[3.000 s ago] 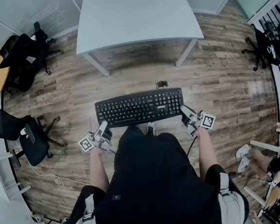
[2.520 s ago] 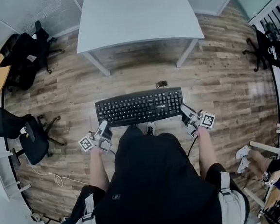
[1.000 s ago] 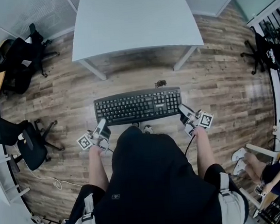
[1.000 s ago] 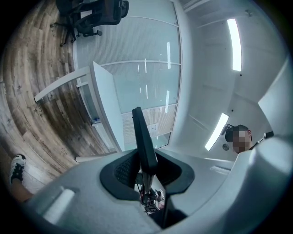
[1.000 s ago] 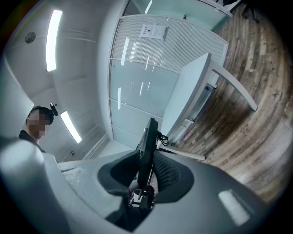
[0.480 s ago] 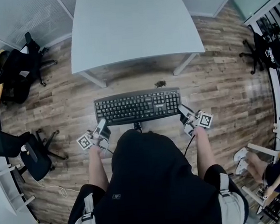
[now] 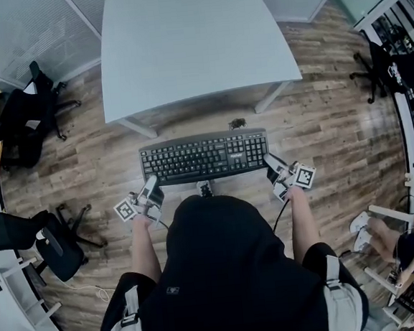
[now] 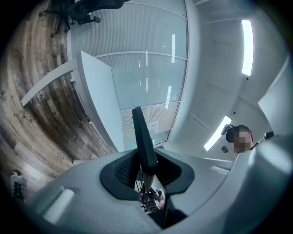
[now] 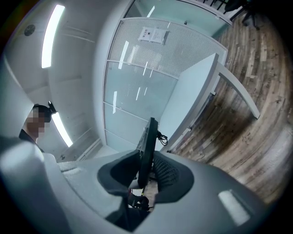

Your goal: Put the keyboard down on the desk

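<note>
**Asker:** Where is the keyboard?

**Me:** The black keyboard [image 7: 205, 157] is in the air on my side of the white desk [image 7: 189, 40], just short of the desk's near edge. Its keys face up and its long side runs parallel to that edge. It is not over the desktop, and wooden floor [image 7: 318, 115] shows beneath it.

**Asker:** And your tongs?

**Me:** My left gripper [image 7: 151, 187] holds the keyboard's left end, at the corner farthest from the desk. Its jaws are narrow, with the pads pressed on the two faces of the thin board. My right gripper [image 7: 272, 165] holds the right end the same way. In each gripper view the keyboard stands edge-on, a dark blade between the pads.

**Asker:** What else is near the desk?

**Me:** A small coil of cable [image 7: 238, 124] sits between the desk's near edge and the keyboard. Black office chairs [image 7: 20, 127] stand well apart from the desk, off its left side.
</note>
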`<act>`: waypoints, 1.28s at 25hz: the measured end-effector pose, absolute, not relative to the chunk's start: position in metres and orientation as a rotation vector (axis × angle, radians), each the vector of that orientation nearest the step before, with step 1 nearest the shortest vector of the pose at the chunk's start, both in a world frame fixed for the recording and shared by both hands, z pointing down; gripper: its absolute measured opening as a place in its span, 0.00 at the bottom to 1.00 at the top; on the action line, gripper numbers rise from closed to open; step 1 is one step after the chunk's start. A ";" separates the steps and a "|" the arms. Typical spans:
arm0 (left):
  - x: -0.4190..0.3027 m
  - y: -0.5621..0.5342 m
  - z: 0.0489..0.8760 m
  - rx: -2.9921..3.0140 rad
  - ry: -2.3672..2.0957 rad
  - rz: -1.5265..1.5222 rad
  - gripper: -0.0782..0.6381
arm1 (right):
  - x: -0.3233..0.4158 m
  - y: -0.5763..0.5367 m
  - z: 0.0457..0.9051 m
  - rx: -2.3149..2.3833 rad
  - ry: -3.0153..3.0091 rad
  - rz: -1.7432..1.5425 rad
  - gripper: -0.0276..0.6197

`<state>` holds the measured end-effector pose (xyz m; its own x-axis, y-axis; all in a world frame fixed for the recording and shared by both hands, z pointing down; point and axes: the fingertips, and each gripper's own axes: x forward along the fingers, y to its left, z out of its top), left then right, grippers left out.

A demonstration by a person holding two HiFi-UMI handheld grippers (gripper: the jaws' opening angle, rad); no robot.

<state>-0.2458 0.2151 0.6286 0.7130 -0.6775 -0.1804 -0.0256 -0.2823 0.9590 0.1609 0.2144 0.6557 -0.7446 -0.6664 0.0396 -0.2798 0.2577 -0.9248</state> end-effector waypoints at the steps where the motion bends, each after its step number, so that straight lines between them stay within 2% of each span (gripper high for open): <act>1: -0.248 0.211 0.630 1.759 -0.555 -0.699 0.22 | 0.159 0.212 0.657 -0.870 2.174 -1.486 0.20; 17: -0.288 0.166 0.638 1.778 -0.511 -0.676 0.22 | 0.117 0.182 0.663 -0.913 2.149 -1.464 0.20; 32: -0.297 0.172 0.646 1.747 -0.539 -0.688 0.22 | 0.109 0.173 0.669 -0.910 2.174 -1.493 0.20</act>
